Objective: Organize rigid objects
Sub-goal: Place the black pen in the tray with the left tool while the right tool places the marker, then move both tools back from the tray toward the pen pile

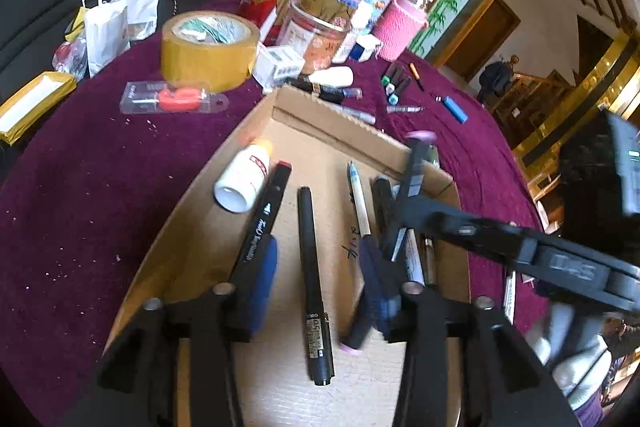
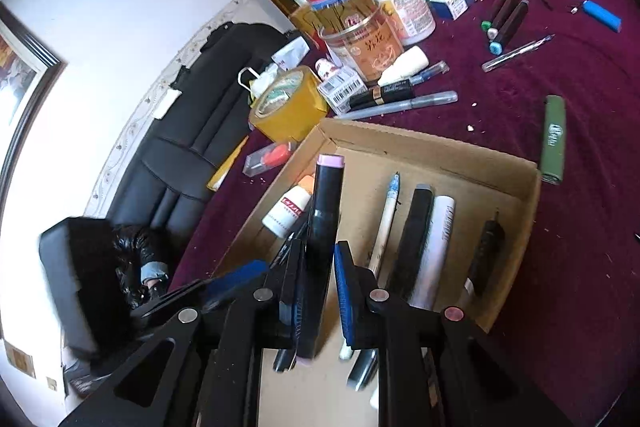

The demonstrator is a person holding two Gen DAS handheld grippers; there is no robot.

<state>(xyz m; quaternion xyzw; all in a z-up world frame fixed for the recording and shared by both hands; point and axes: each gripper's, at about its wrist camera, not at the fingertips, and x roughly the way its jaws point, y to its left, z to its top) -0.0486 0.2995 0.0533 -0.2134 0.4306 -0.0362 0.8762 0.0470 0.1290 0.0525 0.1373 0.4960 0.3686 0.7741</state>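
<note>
A shallow cardboard box (image 1: pixel 320 115) (image 2: pixel 400 139) lies on the purple tablecloth and holds several pens and markers. In the right wrist view a black marker with pink ends (image 2: pixel 324 223) stands between my right gripper's blue pads, over the box; the right pad is slightly apart from it. My right gripper (image 2: pixel 318 291) also shows in the left wrist view (image 1: pixel 400 227). My left gripper (image 1: pixel 320 279) is open above a black 0.5 pen (image 1: pixel 314 283) in the box. A white glue bottle (image 1: pixel 244 175) and a black Touch marker (image 1: pixel 264 215) lie beside it.
A yellow tape roll (image 1: pixel 210 47), a packaged red item (image 1: pixel 176 99), jars, a pink knitted cup (image 1: pixel 400 27), a blue lighter (image 1: pixel 454 107), three markers (image 2: pixel 504 21), a silver pen (image 2: pixel 404 105) and a green tube (image 2: pixel 554 139) lie around the box. A black sofa (image 2: pixel 192 131) stands behind.
</note>
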